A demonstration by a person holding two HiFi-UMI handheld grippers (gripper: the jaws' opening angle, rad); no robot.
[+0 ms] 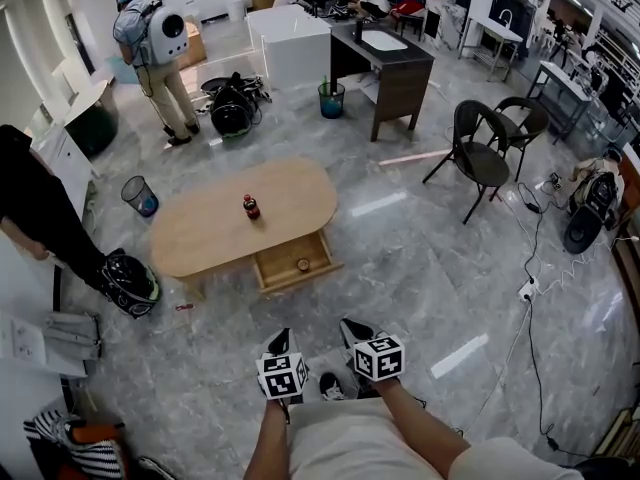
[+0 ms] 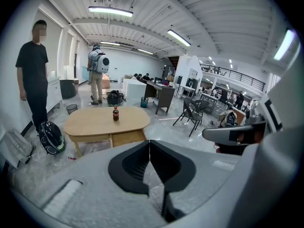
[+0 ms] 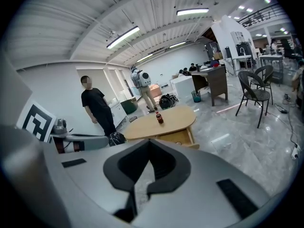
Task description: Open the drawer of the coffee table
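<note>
The oval wooden coffee table [image 1: 215, 230] stands on the grey floor well ahead of me, with a small dark bottle [image 1: 251, 206] upright on it. Its drawer [image 1: 280, 268] is pulled out toward me, and a small round object [image 1: 303, 265] lies inside. Both grippers hang low near my body, a good way short of the table. The left gripper [image 1: 281, 338] and the right gripper [image 1: 352, 326] are each shut on nothing. The left gripper view shows the left gripper [image 2: 149, 148] with jaws together and the table [image 2: 95, 122] beyond. In the right gripper view, the drawer [image 3: 182, 137] appears past the right gripper [image 3: 149, 163].
A person in black [image 1: 35, 213] stands left of the table beside a dark bag [image 1: 128, 283]. A wire bin [image 1: 140, 196] sits behind the table. Black chairs [image 1: 482, 156] and floor cables [image 1: 530, 288] are on the right. Another person [image 1: 150, 53] and a dark desk [image 1: 395, 68] are farther back.
</note>
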